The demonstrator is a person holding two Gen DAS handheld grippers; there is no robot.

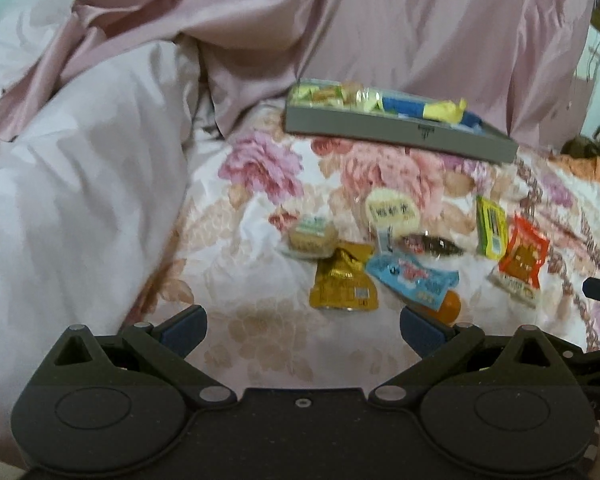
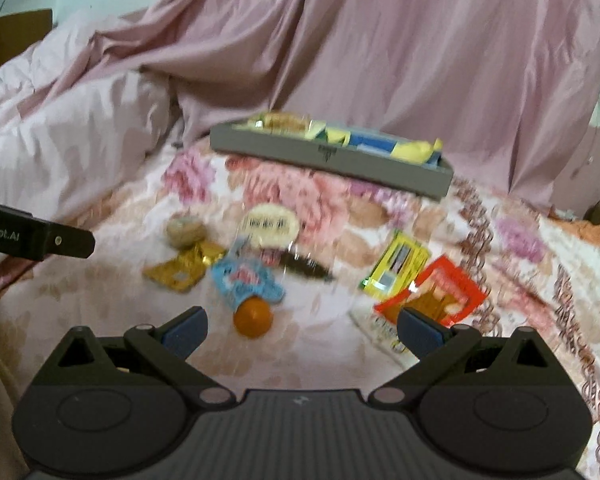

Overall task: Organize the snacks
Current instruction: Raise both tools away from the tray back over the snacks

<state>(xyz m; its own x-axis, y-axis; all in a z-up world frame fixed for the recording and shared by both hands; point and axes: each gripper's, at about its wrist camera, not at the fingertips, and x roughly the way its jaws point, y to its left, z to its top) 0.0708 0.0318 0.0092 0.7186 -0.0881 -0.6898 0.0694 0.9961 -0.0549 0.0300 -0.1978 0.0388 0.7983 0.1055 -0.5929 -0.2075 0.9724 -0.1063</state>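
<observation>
— Any lettering readable?
— "Robot.AI", white on the black bar (image 2: pixel 36 236) at the left edge of the right wrist view.
— On the packets?
— Dark characters on the cream packet (image 1: pixel 392 213), too blurred to read. Small mark on the grey tray (image 1: pixel 426 131), illegible as well.

A home bedroom: floral bedsheet (image 1: pixel 284 344), rumpled pink quilt (image 1: pixel 80 168).

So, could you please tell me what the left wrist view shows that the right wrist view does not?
Only the left wrist view shows the left gripper, open.

Only the right wrist view shows the right gripper, open, and the orange ball whole; in the left view the blue packet half covers it.

Both show the grey tray of snacks, gold packet and red packet.
</observation>
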